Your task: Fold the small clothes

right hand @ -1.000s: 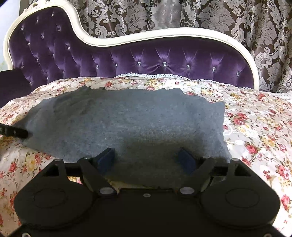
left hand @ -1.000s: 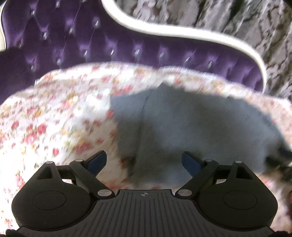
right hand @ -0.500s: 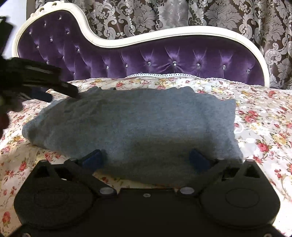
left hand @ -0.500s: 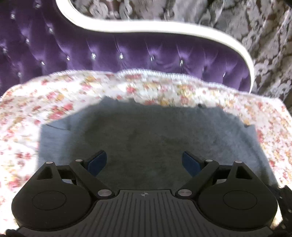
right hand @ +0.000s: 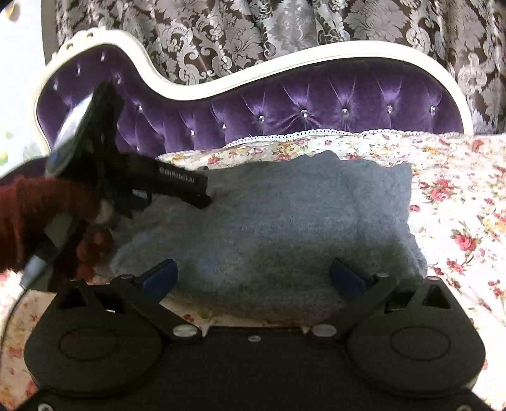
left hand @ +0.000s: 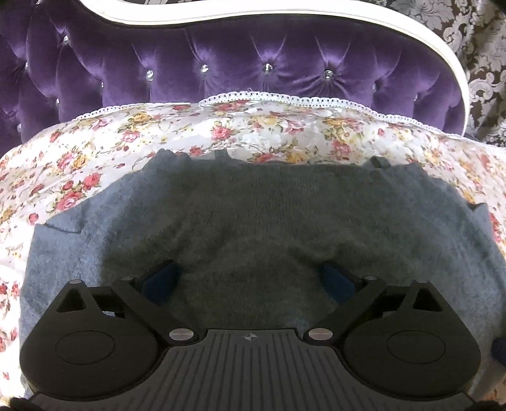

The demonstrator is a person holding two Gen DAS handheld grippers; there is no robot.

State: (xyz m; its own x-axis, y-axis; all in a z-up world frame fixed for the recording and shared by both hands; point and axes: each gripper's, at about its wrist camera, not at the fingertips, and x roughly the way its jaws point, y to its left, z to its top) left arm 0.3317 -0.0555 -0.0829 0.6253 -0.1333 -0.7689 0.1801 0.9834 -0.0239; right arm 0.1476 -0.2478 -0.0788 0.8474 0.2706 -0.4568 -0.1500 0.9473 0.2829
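A grey-blue knit garment lies folded in a thick wide pad on the floral sheet. My left gripper hangs over its near middle, pointing steeply down; its jaws are opening, with knit under them and both blue pads free of it. In the right wrist view the same garment fills the centre. My right gripper stands open at its near edge with nothing pinched. The left gripper reaches in from the left, its fingertip at the garment's top left.
A hand in a dark red sleeve holds the left gripper. A purple tufted headboard with a white frame rises behind the bed, patterned curtains beyond it. Floral sheet stretches to the right of the garment.
My left gripper swung from the garment's left end to over its middle, and its jaws widened. The right gripper's jaws also spread wider; that hand tilted slightly but stayed in place.
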